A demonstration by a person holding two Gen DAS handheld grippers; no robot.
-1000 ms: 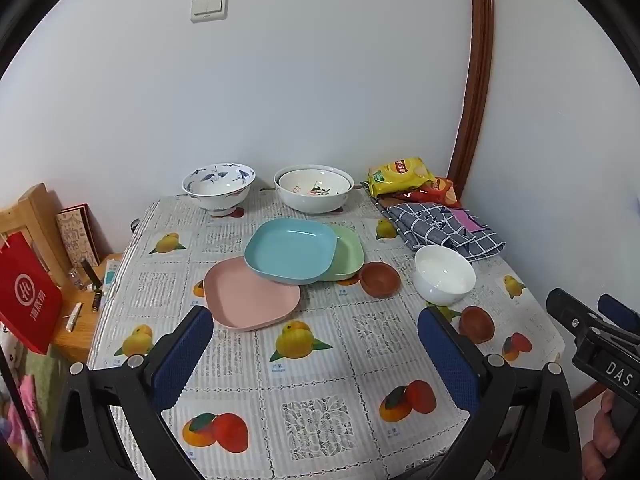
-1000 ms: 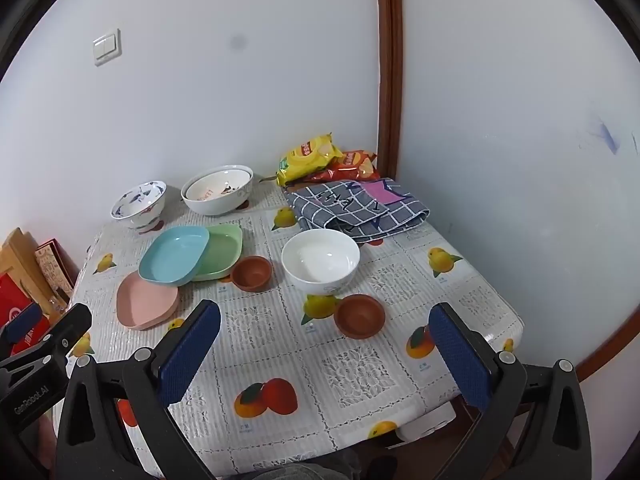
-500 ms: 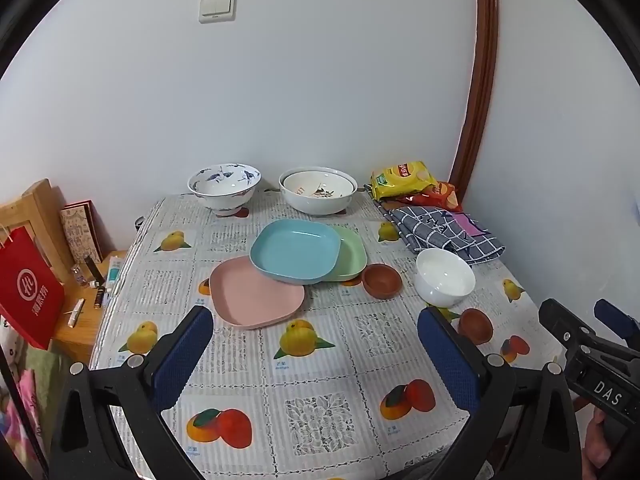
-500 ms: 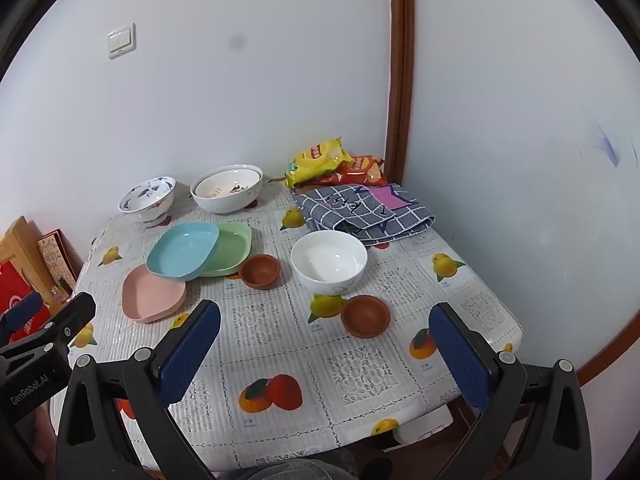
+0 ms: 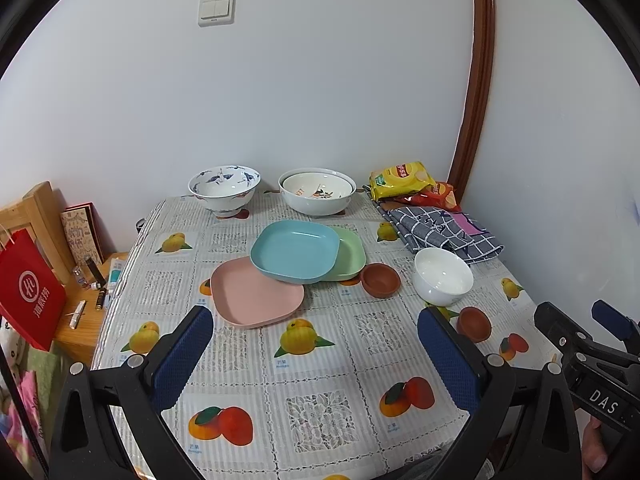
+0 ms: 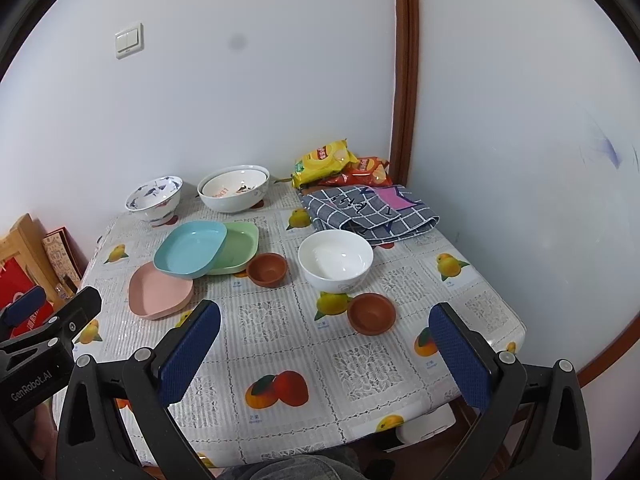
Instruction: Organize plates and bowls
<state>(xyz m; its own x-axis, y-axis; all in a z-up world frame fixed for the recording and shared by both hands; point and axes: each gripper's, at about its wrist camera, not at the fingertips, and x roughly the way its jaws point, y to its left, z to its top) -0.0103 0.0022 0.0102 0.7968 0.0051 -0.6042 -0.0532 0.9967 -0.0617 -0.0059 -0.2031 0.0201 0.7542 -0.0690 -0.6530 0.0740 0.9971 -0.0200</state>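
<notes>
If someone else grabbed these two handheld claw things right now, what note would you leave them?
Left gripper: jaws wide open, holding nothing, over the near table edge.
Right gripper: the same.
Blue plate overlaps the pink plate and the green plate mid-table.
White bowl and two small brown bowls sit apart to the right.
Patterned bowl and large bowl are by the wall.
Done: nothing gripped so far.
Left: stack plates, nest bowls.
</notes>
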